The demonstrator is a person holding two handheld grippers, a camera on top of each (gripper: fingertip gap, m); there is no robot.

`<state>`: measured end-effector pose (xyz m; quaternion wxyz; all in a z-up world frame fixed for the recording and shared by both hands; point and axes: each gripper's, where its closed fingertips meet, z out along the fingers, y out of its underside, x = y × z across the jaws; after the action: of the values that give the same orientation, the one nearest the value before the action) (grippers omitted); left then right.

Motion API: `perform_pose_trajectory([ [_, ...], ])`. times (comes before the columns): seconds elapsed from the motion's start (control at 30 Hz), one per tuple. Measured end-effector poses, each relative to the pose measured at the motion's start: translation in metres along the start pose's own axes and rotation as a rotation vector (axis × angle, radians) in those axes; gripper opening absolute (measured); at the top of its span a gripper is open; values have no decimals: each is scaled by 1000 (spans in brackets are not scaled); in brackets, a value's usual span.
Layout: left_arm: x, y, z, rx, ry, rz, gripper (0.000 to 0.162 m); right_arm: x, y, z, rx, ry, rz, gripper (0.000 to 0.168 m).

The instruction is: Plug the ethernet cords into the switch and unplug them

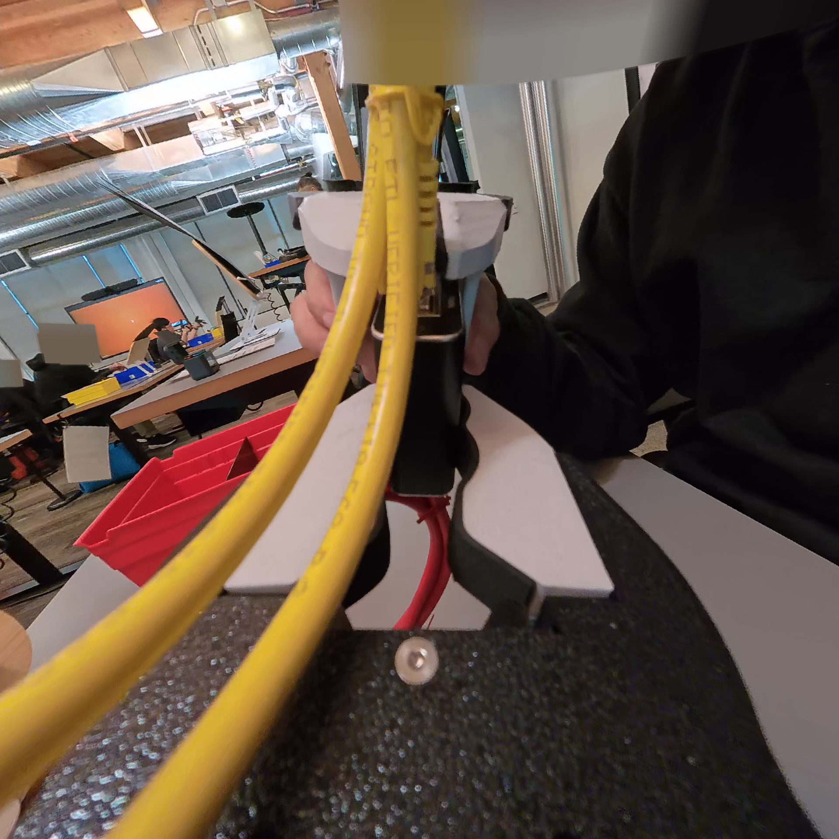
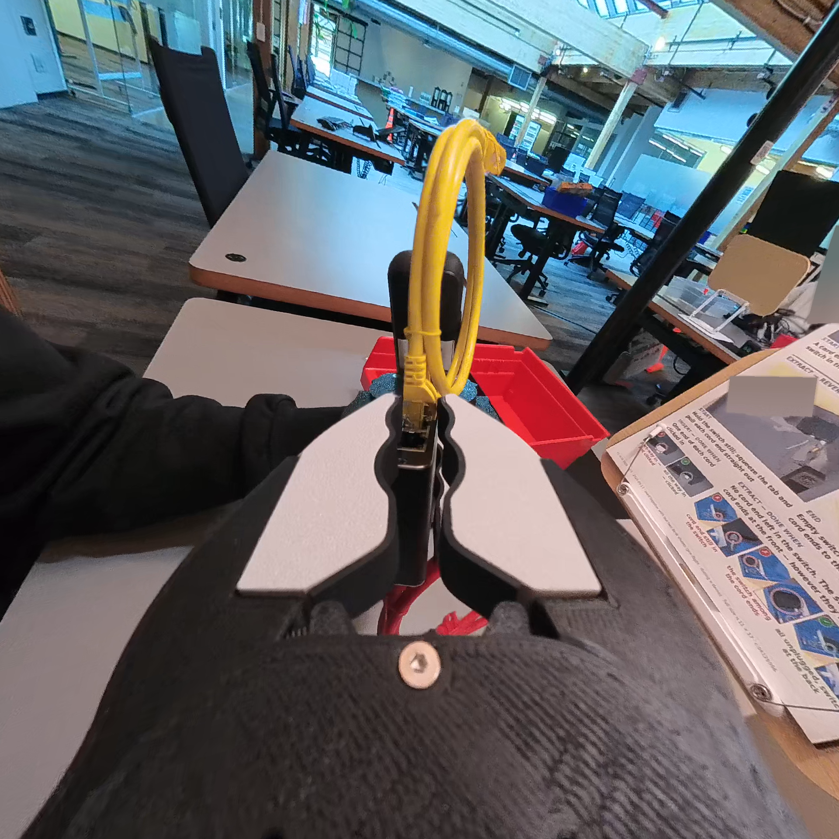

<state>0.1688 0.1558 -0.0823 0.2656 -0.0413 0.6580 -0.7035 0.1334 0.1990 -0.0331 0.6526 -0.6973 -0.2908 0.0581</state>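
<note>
Risks, as judgement: the grey table (image 2: 272,354) lies well below the raised work, so a slip would drop everything onto it or into the red bin (image 2: 545,408) at its far edge. The left gripper (image 1: 417,395) and right gripper (image 2: 417,408) meet from opposite ends. Each has its fingers drawn close onto the flat sides of the black switch (image 2: 413,513), clamping it edge-on in the air between them. Any twist of one gripper against the other could lever the switch out of the pads. The yellow cord (image 2: 426,236) is a stiff tied coil standing above the switch. Its weight and spring could tug sideways on the plug (image 2: 414,386), or the coil could snag a finger. Pulling the plug without pressing its tab could strain the port. A red cord (image 1: 426,545) lies on the table beneath, untouched. Looks: the switch is a small, thin, dark box with a row of ports on its upper edge. The yellow plug sits in the end port, beside the right gripper's fingertips. It appears seated, though whether it has latched cannot be told.
</note>
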Motion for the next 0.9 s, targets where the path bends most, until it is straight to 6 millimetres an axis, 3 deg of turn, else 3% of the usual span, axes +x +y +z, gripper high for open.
perform_pose_trajectory([
  [0.9, 1, 8, 2, -27, 9, 13, 26, -3, 8, 4, -104, 35, -2, 14],
])
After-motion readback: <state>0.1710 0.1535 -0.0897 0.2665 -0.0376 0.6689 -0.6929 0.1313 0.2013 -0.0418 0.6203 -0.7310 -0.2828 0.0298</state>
